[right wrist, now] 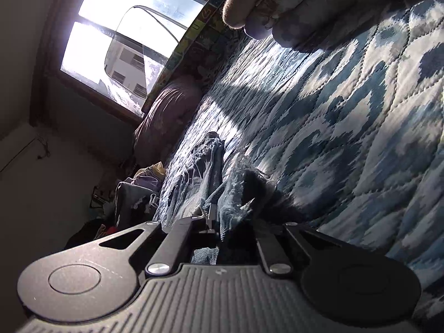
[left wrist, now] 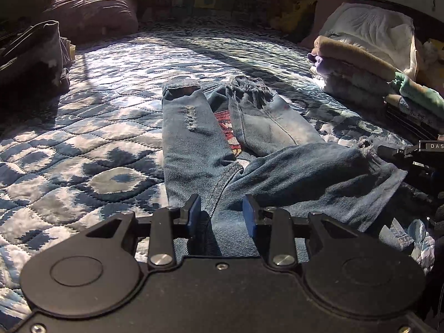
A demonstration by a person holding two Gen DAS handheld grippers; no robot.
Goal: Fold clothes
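Around your work lay a stack of folded clothes at the right edge of the bed, tan, lilac and pale layers with a green piece nearer you. A white pillow sat behind the stack. On the left edge a heap of unfolded garments slumped in shadow, and a brown cushion rested under the window. Nothing lay between your grippers and the denim.

The only readable writing was "DAS" in white letters on the black body of your right gripper, cut off by the frame edge. A patterned border with letter-like shapes ran below the window, too blurred to read.

The jeans lay in the middle of the bed, faded blue with torn knees and frayed hems, two legs stretched away from you and another stretch of denim drawn across to the right. A red patterned scrap showed between the legs.

Your left gripper sat over the near denim with its blue-padded fingers apart, cloth running between them. Your right gripper was clamped on the frayed end of the jeans, tilted sideways.

The surface was a quilted bedspread in blue and white blotches, lit by strong sun with long shadows.
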